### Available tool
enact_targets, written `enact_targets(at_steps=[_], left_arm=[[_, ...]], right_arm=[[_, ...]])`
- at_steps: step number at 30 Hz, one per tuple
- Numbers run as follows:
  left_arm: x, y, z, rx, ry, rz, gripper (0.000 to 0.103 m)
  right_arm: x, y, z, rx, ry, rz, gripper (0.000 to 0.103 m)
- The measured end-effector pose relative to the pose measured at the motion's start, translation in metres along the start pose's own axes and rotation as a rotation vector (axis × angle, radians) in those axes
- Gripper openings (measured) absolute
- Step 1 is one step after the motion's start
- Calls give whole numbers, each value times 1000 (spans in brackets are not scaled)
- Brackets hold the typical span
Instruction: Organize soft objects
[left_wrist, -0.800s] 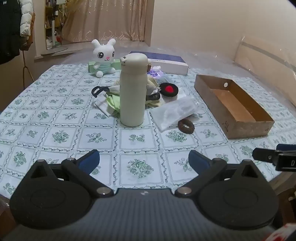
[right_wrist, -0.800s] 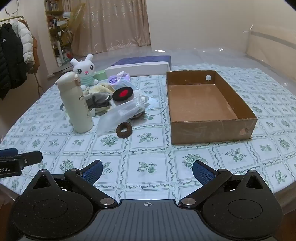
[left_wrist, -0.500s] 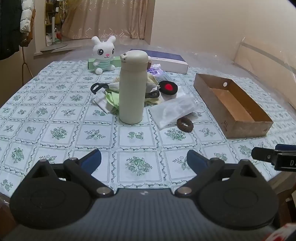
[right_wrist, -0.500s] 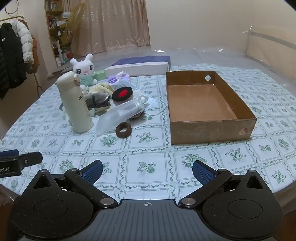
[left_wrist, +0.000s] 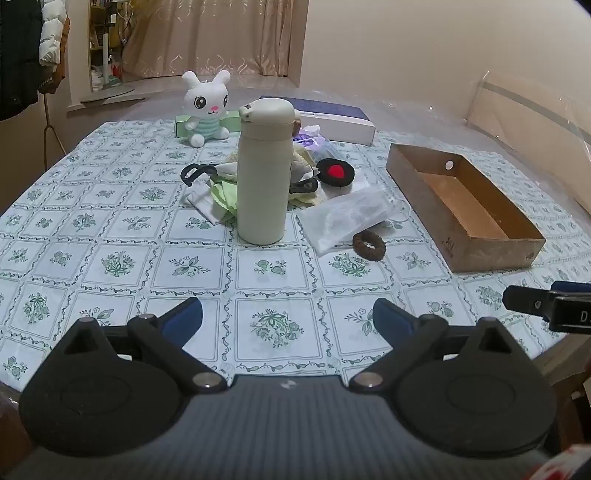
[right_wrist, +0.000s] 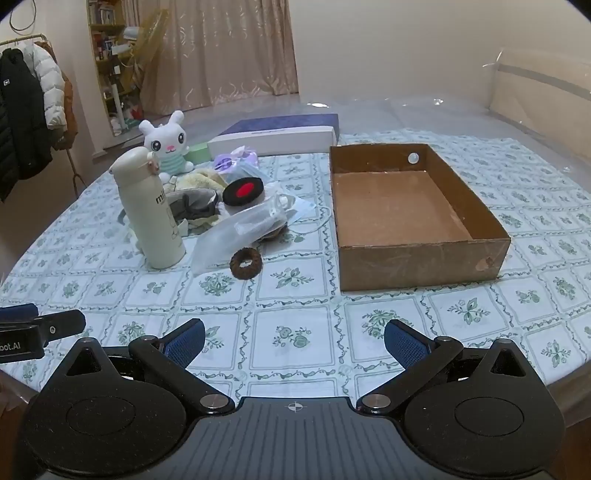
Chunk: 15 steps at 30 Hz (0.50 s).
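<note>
Nothing has gone into the cardboard box (right_wrist: 413, 218) yet, so the sorting looks to be at its very start: the box stands empty on the desk (right_wrist: 295, 306), right of the clutter. All the soft things lie in a loose heap beside the cream bottle (left_wrist: 263, 173): a brown scrunchie (right_wrist: 246, 263) nearest the front, touching the edge of a clear plastic bag (right_wrist: 240, 229), a black pad with a red centre (right_wrist: 243, 192) behind that, a pile of pale cloths (left_wrist: 221, 194) around the bottle's foot, and a plush rabbit (left_wrist: 207, 107) sitting well back. Every one of them is probably still to be moved. Left gripper (left_wrist: 287, 319) has its fingers spread fully wide, holding and touching nothing, hanging over bare cloth near the desk's front edge. Right gripper (right_wrist: 293, 338) is likewise wide apart and empty, short of the box and the scrunchie.
</note>
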<state>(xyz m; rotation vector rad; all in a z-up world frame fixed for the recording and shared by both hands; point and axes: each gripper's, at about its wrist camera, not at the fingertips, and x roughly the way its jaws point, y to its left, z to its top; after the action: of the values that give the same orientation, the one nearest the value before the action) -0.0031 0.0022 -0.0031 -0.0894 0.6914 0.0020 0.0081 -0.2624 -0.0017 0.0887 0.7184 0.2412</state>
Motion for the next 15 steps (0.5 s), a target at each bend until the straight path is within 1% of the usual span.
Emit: enact_targets(at_steps=[15], left_arm=[[0, 0, 1, -2, 6, 1, 98]], right_arm=[[0, 3, 3, -9, -6, 1, 102]])
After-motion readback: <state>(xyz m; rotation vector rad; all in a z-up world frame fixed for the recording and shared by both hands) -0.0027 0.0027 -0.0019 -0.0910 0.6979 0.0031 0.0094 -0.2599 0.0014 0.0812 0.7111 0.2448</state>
